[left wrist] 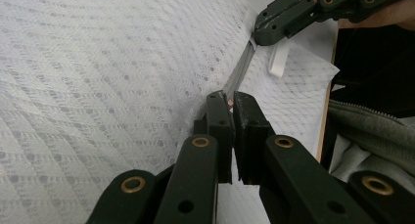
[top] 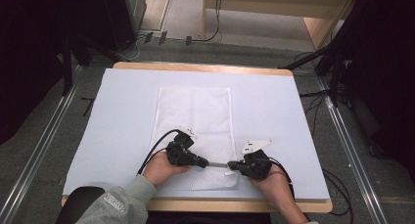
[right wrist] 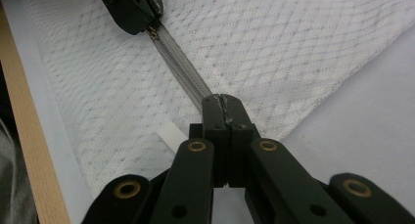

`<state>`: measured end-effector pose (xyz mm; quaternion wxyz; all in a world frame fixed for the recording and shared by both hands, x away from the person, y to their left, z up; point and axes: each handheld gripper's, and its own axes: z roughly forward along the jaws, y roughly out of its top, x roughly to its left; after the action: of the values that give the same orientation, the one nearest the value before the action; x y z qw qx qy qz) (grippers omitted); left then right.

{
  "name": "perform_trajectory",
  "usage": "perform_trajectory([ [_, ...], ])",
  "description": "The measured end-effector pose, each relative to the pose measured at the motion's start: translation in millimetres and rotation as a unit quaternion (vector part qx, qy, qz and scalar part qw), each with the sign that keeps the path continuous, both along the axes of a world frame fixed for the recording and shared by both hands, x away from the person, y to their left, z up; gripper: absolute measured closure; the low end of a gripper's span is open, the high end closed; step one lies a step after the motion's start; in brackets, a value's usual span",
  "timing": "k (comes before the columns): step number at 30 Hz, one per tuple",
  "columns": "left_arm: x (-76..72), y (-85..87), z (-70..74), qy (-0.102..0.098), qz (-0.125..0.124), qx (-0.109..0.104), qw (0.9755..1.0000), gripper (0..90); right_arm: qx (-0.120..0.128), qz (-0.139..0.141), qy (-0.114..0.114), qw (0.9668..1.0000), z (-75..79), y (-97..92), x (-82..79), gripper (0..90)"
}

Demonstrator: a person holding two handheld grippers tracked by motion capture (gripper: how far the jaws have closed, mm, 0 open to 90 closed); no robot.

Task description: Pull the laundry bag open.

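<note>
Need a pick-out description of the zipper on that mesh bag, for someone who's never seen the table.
On the white table lies a white mesh bag. Along the bag's near end, between the left gripper and the right gripper, runs the zipper. It is a narrow grey strip, the only dark line on the white mesh.

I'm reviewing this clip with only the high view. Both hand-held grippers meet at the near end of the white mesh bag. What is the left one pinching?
Observer: The left gripper view shows the left hand-held gripper shut on a small copper-coloured zipper pull.
Operator: And the right one?
Observer: In the right gripper view, the right hand-held gripper is shut on the end of the grey zipper, at the edge of the mesh bag.
Operator: Anything beside it?
Observer: A white tab lies flat on the mesh next to its jaws.
</note>
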<state>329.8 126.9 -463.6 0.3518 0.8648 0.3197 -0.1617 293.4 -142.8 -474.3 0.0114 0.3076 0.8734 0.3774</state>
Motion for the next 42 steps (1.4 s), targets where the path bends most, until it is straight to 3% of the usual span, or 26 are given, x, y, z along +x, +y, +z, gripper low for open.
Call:
perform_trajectory([
  [29,-5.5,4.1,4.1,-0.009,0.007,0.027,0.9996,88.3,0.002,0.010,-0.011,0.9999,-1.0,-0.9,-1.0,90.0],
  [34,-5.6,11.4,5.7,0.008,0.008,0.023,0.9997,88.3,0.003,0.009,-0.008,0.9999,-1.0,-1.0,-1.1,90.0],
  [38,-6.4,21.1,11.1,0.000,0.016,0.018,0.9997,88.1,0.004,0.010,-0.007,0.9999,-1.2,-1.5,-0.8,90.0],
  [40,-6.2,25.4,12.3,0.000,0.011,0.025,0.9996,88.1,0.005,0.010,-0.007,0.9999,-1.2,-1.6,-0.7,90.0],
  [42,-5.2,30.2,12.3,0.009,0.010,0.023,0.9997,88.1,0.005,0.010,-0.007,0.9999,-1.3,-1.6,-0.7,90.0],
])
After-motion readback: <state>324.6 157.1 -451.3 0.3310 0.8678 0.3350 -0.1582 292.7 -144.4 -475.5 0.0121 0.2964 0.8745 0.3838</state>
